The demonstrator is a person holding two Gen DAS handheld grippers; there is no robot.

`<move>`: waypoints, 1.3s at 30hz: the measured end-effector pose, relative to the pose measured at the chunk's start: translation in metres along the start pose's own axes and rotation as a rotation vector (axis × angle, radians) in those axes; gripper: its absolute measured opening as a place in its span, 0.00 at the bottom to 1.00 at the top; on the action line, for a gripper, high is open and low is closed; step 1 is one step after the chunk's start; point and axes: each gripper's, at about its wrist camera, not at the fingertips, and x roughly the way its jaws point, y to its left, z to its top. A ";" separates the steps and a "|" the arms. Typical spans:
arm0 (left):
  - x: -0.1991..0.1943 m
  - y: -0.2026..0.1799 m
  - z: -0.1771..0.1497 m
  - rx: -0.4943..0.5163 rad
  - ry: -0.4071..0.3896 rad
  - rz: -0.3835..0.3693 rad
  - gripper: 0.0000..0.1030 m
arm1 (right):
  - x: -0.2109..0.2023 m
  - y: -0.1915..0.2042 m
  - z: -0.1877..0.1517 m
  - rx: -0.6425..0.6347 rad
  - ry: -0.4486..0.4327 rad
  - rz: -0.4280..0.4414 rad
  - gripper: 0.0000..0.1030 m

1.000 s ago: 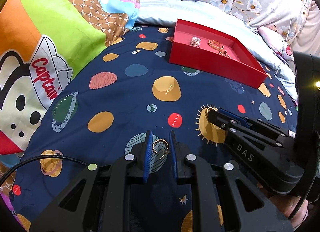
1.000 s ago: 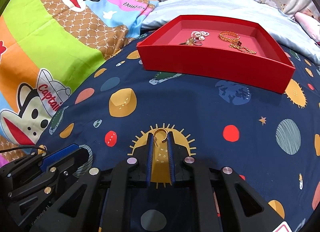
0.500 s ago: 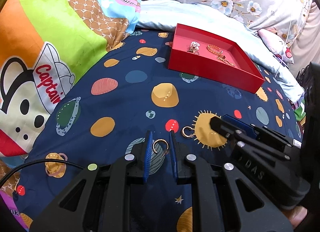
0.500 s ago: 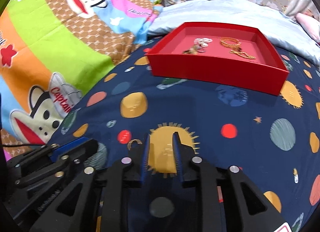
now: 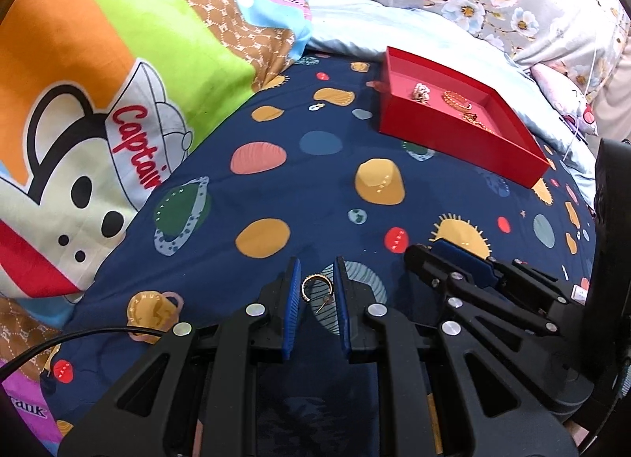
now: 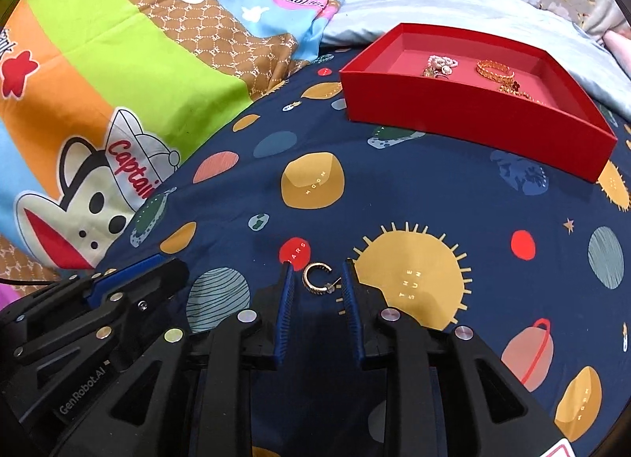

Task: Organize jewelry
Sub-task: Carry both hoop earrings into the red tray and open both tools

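We note a bed covered by a navy bedsheet (image 6: 414,188) printed with planets, a cartoon-monkey quilt (image 6: 130,74) piled along its left edge and floral pillows (image 5: 493,3) at the head.

A red tray (image 6: 465,121) sits on the sheet toward the far side, well apart from both claws. Inside it we see a pale beaded piece (image 6: 441,64), a gold bangle (image 6: 495,70) to its right, and a gold chain (image 6: 516,92) nearer the right wall.

The left claw (image 5: 317,291) is low over the sheet with its blue pads (image 5: 292,299) narrowly apart. A gold hoop earring (image 5: 317,287) sits between them with its post pointing back toward the claw body. Both pads are close to it, but we cannot tell whether they actually grip it.

The right claw (image 6: 317,287) is parted, its fingers wider than the item between them. A second gold hoop earring (image 6: 315,279) lies on the sheet in that gap, just beside the red "Mars" disc and left of the printed sun; neither pad touches it.

In the left wrist view the right claw (image 5: 453,255) appears at lower right, with the two claws side by side near the bed's front edge.
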 end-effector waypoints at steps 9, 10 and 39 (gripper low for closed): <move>0.000 0.002 -0.001 -0.004 0.001 -0.004 0.16 | 0.001 0.000 0.000 -0.017 -0.003 -0.022 0.18; 0.000 0.002 -0.001 -0.003 0.001 -0.005 0.16 | 0.000 -0.001 0.000 -0.013 -0.003 -0.020 0.18; -0.024 -0.119 0.044 0.166 -0.088 -0.121 0.16 | -0.118 -0.105 0.016 0.145 -0.215 -0.126 0.18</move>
